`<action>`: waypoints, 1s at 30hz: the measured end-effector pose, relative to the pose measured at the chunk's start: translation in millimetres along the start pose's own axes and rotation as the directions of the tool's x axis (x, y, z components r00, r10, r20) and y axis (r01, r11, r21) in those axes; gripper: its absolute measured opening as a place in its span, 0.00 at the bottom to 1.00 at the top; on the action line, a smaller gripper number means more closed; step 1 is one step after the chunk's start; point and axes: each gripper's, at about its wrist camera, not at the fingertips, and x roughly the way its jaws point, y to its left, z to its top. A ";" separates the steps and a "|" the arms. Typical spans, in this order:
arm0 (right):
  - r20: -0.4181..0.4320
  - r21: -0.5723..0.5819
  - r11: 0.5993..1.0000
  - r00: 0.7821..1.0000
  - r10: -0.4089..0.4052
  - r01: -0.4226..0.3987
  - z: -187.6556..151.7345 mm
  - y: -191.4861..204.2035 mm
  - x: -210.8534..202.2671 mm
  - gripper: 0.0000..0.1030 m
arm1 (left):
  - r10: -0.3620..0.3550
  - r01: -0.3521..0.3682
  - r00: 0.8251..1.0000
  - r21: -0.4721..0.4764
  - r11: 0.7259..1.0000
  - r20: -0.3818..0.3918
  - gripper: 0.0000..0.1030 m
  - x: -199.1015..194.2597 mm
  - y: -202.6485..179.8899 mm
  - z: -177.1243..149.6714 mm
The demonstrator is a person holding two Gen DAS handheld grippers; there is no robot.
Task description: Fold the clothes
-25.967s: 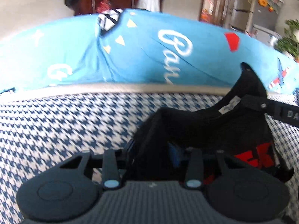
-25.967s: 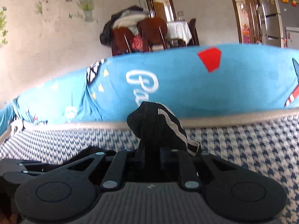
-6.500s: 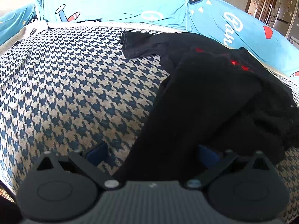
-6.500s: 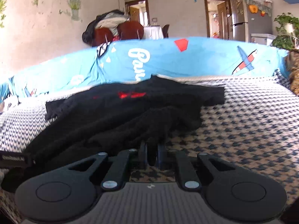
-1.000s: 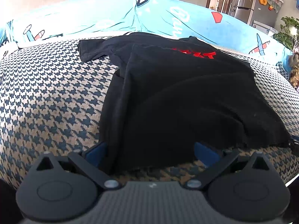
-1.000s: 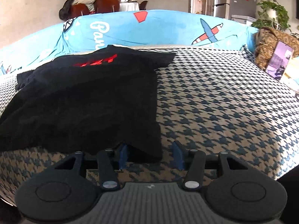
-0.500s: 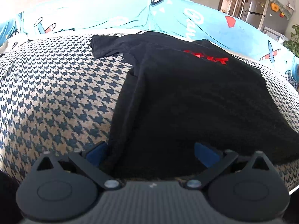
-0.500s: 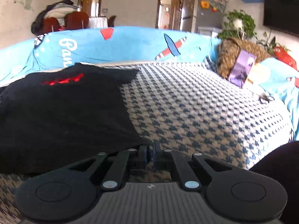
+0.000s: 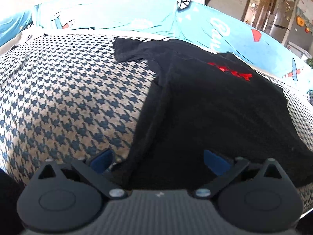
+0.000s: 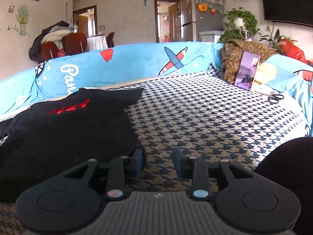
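Observation:
A black T-shirt (image 9: 205, 107) with a red print lies spread flat on the houndstooth sofa seat (image 9: 68, 90), one sleeve reaching toward the back. My left gripper (image 9: 158, 159) is open, its blue pads wide apart over the shirt's near left hem without pressing on it. In the right wrist view the same T-shirt (image 10: 64, 129) fills the left side. My right gripper (image 10: 158, 161) sits at the shirt's near right corner with its jaws opening; only bare seat cover shows between the pads, and the left pad (image 10: 139, 161) stands at the cloth's edge.
A blue patterned cover (image 10: 125, 66) drapes the sofa back. At the right end lie a brown cushion (image 10: 234, 58), a propped phone (image 10: 246, 70) and scissors (image 10: 274, 98). A dark rounded shape (image 10: 287, 176), unclear what, fills the lower right corner.
The right gripper, open around the shirt's corner a second ago, closed to shut, swung right and parted again beside the cloth. The left gripper stayed open and shifted, the shirt sliding right in its view.

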 end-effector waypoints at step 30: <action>-0.385 -0.127 0.816 0.787 0.483 -0.563 -6.3 91.9 35.4 0.48 | 0.020 -0.020 1.000 -0.014 1.000 -0.020 1.00 36.5 14.7 79.9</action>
